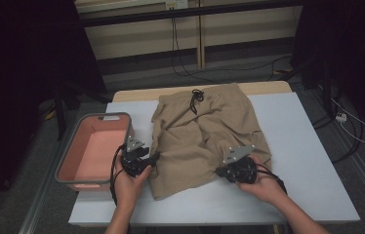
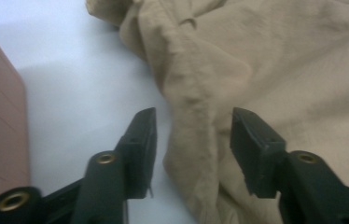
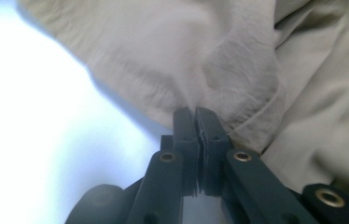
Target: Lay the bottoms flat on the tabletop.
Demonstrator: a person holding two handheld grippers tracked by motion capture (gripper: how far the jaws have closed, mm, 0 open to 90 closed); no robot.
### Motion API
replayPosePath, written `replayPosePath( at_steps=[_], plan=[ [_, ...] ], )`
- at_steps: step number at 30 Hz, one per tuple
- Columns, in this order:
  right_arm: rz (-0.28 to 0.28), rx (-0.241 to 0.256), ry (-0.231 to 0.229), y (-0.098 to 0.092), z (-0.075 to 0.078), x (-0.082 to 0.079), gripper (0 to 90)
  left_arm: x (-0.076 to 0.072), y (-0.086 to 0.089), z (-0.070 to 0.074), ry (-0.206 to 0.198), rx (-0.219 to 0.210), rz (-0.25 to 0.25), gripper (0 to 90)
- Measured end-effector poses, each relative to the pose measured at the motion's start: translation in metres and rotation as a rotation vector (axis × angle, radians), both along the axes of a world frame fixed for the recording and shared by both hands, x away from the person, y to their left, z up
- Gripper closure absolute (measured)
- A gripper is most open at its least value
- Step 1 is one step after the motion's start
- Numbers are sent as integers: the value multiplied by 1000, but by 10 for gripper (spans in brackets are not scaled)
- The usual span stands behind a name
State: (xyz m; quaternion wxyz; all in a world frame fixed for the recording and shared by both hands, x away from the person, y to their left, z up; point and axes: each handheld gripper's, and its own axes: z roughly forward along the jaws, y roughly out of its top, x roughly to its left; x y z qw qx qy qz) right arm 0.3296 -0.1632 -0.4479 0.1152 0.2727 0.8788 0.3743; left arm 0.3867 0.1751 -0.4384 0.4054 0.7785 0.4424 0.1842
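On the pale table (image 1: 312, 161), seemingly tan shorts (image 1: 205, 131).

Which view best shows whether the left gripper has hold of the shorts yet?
The left gripper view: the left gripper stands open, jaws straddling a fold at the edge of the shorts. The high view has it small and dark at that edge. The right gripper view covers another hem.

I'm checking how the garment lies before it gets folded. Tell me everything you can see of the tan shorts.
The tan shorts lie spread on the white table, waistband at the far edge with a dark drawstring, legs toward the person. The cloth looks like soft, wrinkled cotton. The left claw stands open around the left leg's edge; the right claw is shut at the right leg's hem. A pink bin stands apart, to the left.
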Motion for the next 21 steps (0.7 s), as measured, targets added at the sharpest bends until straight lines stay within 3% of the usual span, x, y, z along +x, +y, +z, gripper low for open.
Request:
replayPosePath(
  at_steps=[3, 6, 9, 12, 16, 21],
  plan=[
    [46, 19, 48, -4, -5, -14, 889, -2, -1, 2, -2, -1, -11, 451],
    [72, 17, 63, -4, -7, -22, 864, -1, -1, 3, 1, -12, -5, 384],
    [102, 25, 9, -1, -5, -22, 741, 0, -1, 3, 11, -25, 2, 333],
    [106, 50, -53, 7, -1, -22, 530, 1, -1, 3, 20, -34, 1, 296],
    [149, 86, -87, 23, 1, -19, 454, 1, -3, 5, 36, -30, -12, 266],
    [177, 61, -107, 42, -4, -16, 400, 1, -4, 6, 41, -32, -15, 244]
  ],
)
